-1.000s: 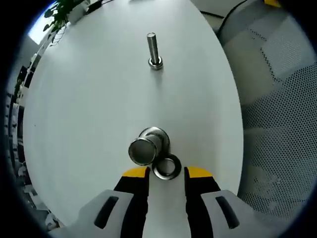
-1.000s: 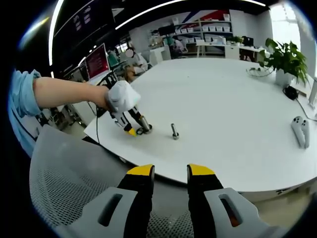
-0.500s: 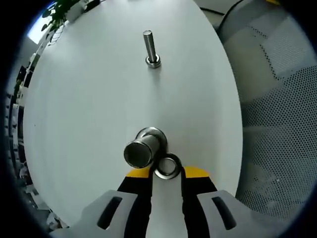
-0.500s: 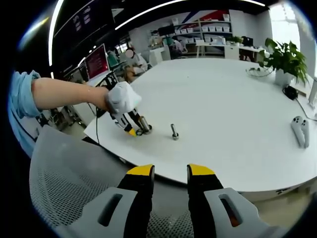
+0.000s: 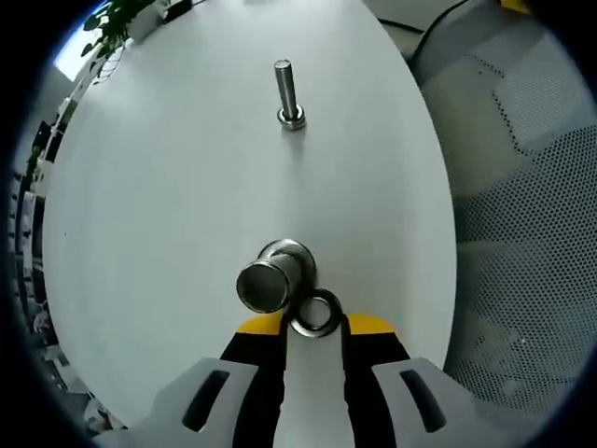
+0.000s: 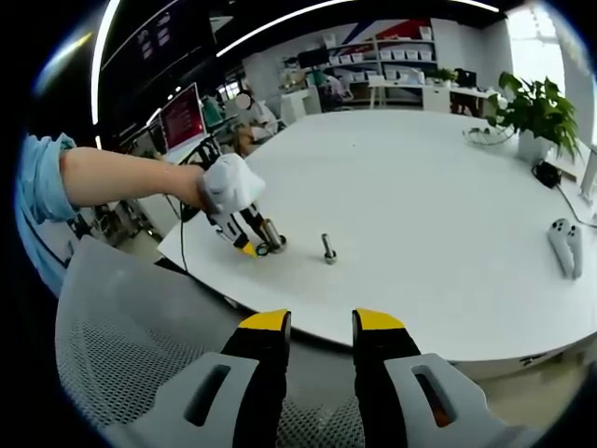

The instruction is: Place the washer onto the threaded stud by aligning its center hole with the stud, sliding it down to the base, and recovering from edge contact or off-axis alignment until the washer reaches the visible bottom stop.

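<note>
Gripping the washer [image 5: 314,314] between yellow-tipped jaws, left gripper [image 5: 314,327] pinching the steel ring by its edges at the near rim of the white table [image 5: 187,187]. Lying just beyond and touching the washer, a short metal cylinder [image 5: 273,277]. Standing upright farther across the table, well apart, the threaded stud [image 5: 287,92], bare. Hovering off the table over a mesh chair [image 6: 121,355], right gripper [image 6: 321,327] gaping, jaws parted, holding nothing. Resting far right, a white controller [image 6: 566,245].

I see a white game controller [image 6: 565,245] near my table's edge and a leafy green potted plant [image 6: 534,114] farther back
</note>
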The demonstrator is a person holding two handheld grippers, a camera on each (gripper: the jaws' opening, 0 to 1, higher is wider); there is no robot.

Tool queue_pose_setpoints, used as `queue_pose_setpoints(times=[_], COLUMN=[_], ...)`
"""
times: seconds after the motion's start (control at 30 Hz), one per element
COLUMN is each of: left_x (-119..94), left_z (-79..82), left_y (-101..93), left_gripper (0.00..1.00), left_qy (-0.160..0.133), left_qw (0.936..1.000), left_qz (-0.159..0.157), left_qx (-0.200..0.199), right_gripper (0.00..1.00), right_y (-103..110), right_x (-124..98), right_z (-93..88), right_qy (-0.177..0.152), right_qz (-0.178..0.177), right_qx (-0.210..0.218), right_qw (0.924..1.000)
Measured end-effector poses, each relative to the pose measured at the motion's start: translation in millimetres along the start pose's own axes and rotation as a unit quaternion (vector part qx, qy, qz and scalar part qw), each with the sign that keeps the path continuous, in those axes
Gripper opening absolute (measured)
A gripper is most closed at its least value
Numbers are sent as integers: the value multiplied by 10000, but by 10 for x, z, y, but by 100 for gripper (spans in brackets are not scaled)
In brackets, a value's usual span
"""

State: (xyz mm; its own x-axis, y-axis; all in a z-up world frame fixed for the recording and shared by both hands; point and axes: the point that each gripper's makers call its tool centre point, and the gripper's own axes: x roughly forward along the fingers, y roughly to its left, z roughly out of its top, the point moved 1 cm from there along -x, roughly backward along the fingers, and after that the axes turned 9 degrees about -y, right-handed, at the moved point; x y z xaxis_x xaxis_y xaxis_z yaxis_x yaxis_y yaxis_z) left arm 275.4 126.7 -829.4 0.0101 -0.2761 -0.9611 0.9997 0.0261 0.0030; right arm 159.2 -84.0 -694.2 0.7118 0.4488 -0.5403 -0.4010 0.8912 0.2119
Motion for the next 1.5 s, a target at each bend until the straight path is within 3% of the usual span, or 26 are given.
queue_pose_setpoints(times=[0.13, 0.23, 0.5, 0.73, 1.03, 1.3, 1.5], left_x=[9, 6, 14, 1, -7, -127, -370], left_z=[29, 18, 33, 10, 5, -50, -22], left_y=[13, -2, -6, 9, 65, 153, 213], left_gripper=[24, 23, 20, 19, 19, 19, 19], left_qy=[-241, -214, -108, -248, -299, -401, -498], left_qw=[9995, 9998, 9999, 9994, 9989, 9974, 9962], left_qz=[23, 28, 83, 152, 286, 381, 507], left_qx=[-219, 16, 23, -212, -208, -462, -495], right_gripper=[28, 28, 28, 28, 28, 28, 28], right_y=[0, -1, -5, -6, -1, -2, -1], right_x=[0, -1, 0, -1, -1, 0, -1], right_z=[-1, 0, 2, 8, 7, 12, 18], right_qy=[4, 1, -5, -34, -30, -44, -73], right_qz=[2, -3, -14, -22, -17, -10, -2], right_qx=[-3, 3, 11, 28, 33, 28, 35], right_qw=[10000, 10000, 10000, 10000, 10000, 10000, 10000])
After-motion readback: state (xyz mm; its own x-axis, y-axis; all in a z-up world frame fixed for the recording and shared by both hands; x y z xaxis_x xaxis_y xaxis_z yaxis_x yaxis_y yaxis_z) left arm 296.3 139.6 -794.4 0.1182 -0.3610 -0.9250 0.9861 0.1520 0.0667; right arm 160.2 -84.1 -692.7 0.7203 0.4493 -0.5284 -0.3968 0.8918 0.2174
